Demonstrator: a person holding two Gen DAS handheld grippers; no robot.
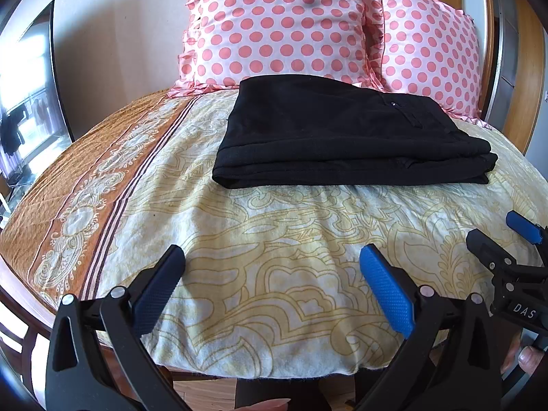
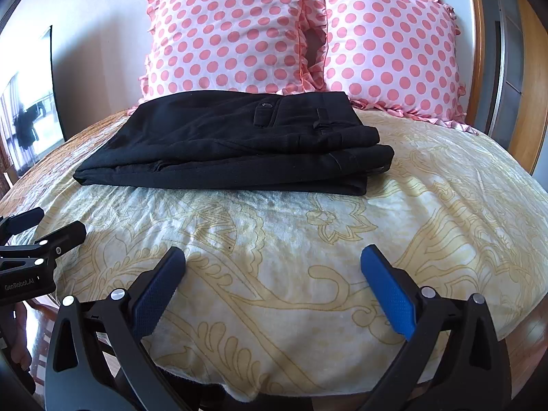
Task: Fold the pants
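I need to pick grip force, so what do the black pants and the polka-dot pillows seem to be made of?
Black pants: likely a matte woven trouser cloth; it reflects no shine and holds crisp folded edges. Polka-dot pillows: probably satin-like synthetic; glossy highlights show on the covers and ruffled trim.

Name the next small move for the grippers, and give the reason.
Probably none beyond drawing back: the black pants already lie folded in a stack on the bedspread, and the left gripper and right gripper are both open, empty, well short of them.
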